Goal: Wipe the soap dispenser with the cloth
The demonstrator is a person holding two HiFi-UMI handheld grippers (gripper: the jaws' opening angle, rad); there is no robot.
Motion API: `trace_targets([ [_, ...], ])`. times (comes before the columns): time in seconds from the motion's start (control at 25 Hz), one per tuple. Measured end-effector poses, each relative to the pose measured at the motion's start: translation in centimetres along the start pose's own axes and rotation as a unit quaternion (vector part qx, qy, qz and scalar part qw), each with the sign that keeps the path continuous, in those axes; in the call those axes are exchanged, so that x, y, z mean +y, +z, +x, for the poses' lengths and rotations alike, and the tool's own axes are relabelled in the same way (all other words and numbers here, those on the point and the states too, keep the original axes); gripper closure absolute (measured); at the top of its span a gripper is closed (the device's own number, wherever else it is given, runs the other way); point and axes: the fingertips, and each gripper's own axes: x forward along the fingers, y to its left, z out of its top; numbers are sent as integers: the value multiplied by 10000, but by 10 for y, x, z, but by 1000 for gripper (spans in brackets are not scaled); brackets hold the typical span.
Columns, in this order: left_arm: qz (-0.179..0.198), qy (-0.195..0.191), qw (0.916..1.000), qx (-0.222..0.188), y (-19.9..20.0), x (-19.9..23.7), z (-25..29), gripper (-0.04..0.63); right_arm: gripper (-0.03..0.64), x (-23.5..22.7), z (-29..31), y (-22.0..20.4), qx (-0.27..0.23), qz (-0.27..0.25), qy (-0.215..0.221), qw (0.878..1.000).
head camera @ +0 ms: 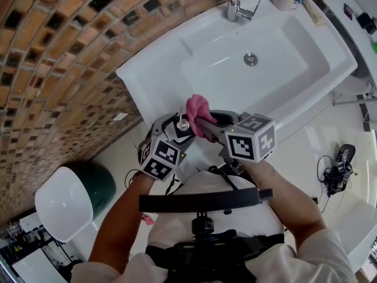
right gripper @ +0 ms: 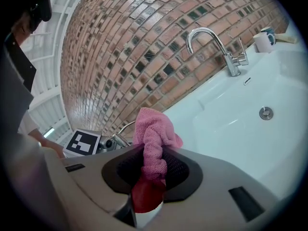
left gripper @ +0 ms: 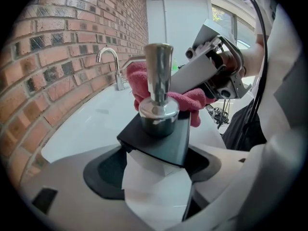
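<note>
The left gripper's (head camera: pixel 171 133) jaws are clamped tight on the white soap dispenser (left gripper: pixel 155 177), held up just near of the sink (head camera: pixel 283 69), while the right gripper's (head camera: pixel 207 122) jaws pinch the pink cloth (right gripper: pixel 153 137) against its shiny pump (left gripper: pixel 158 78).

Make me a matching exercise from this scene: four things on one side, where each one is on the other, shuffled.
Things:
1. soap dispenser
2. cloth
3. faucet
4. drain

Places:
A. in the floor of the sink
B. between the jaws of the left gripper
C. on the sink's back rim, near the brick wall
D. clamped in the right gripper

Pairs: 1-B, 2-D, 3-C, 4-A
</note>
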Motion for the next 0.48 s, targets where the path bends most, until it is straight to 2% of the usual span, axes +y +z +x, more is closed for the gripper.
trace_targets([
  [0.48, -125, 14, 9999, -14, -1, 0, 2, 204, 500, -5, -2, -1, -27, 84, -88, 9999],
])
